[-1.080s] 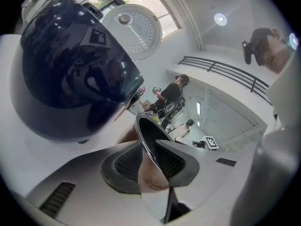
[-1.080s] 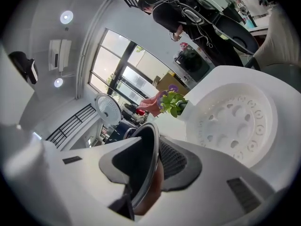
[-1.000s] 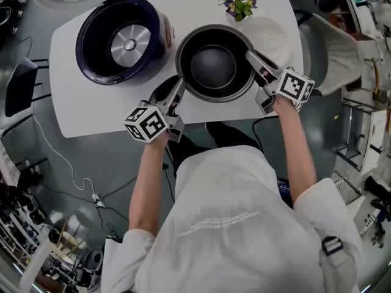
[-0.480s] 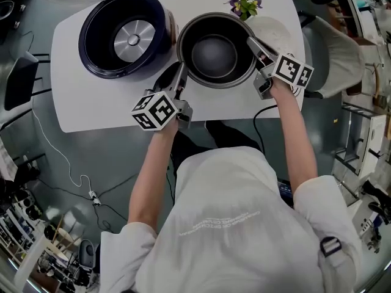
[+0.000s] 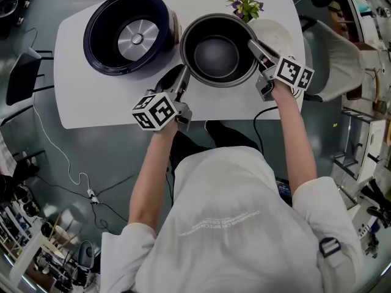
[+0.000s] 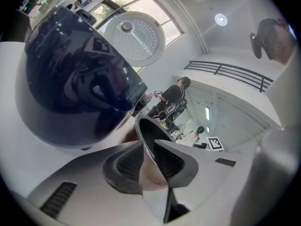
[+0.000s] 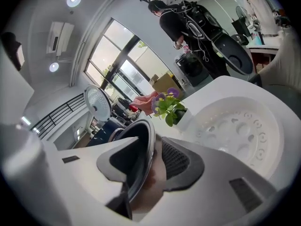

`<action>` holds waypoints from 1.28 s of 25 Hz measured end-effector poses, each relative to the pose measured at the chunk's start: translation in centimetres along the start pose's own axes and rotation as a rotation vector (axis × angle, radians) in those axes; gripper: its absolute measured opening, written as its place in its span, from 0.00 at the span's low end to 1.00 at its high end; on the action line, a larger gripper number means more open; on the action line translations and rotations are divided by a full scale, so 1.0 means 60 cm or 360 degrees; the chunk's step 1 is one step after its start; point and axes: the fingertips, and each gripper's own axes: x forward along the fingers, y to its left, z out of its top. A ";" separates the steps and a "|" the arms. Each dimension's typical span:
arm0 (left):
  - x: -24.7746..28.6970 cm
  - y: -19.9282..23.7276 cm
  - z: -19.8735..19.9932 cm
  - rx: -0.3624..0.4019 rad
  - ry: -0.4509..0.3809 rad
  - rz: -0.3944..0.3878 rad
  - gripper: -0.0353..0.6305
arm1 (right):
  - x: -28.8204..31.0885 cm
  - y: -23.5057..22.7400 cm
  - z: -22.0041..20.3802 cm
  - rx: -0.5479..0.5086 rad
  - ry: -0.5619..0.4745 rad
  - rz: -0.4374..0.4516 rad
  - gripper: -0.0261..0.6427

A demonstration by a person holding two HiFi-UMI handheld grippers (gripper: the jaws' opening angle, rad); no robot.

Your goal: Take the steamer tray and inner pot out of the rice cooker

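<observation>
The dark inner pot (image 5: 219,49) stands on the white table (image 5: 91,102), to the right of the open dark-blue rice cooker (image 5: 131,32). The white steamer tray (image 5: 276,36) lies on the table at the pot's right. My left gripper (image 5: 182,83) is shut on the pot's near-left rim (image 6: 146,132), with a pad on each side of it. My right gripper (image 5: 256,49) straddles the right rim (image 7: 149,142). Its jaws are opening, and the outer pad (image 7: 175,160) stands off the pot wall. In the gripper views the left gripper (image 6: 148,150) and the right gripper (image 7: 148,147) each have the rim between their jaws.
A small potted plant (image 5: 244,6) stands at the table's far edge, close behind the pot. The cooker's raised lid (image 6: 134,39) rises behind the cooker body (image 6: 75,79). The tray (image 7: 240,131) lies just right of my right gripper. Cables run over the floor on the left.
The pot and both grippers have shifted a little away from the table's near edge, toward the plant. The left grip looks unchanged.
</observation>
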 end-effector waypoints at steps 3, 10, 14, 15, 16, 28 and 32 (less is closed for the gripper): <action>-0.023 -0.005 0.004 0.0022 0.0022 -0.0040 0.17 | -0.024 0.005 -0.004 -0.0049 -0.0007 -0.0018 0.30; -0.111 0.012 0.052 0.0163 0.0047 -0.0105 0.17 | -0.077 0.039 0.040 -0.0316 -0.0105 -0.0153 0.30; -0.156 0.011 0.090 0.0325 0.0057 -0.0159 0.17 | -0.098 0.083 0.071 -0.0493 -0.0176 -0.0212 0.30; -0.163 0.008 0.104 0.0360 0.0050 -0.0179 0.17 | -0.100 0.098 0.079 -0.0541 -0.0195 -0.0225 0.30; -0.168 0.004 0.119 0.0404 0.0046 -0.0201 0.17 | -0.100 0.115 0.086 -0.0590 -0.0214 -0.0236 0.30; -0.216 -0.037 0.287 0.0933 -0.0080 -0.0342 0.15 | -0.065 0.310 0.092 -0.0877 -0.0327 -0.0185 0.23; -0.224 -0.034 0.339 0.1199 -0.0071 -0.0238 0.13 | -0.048 0.374 0.077 -0.1013 -0.0286 -0.0120 0.13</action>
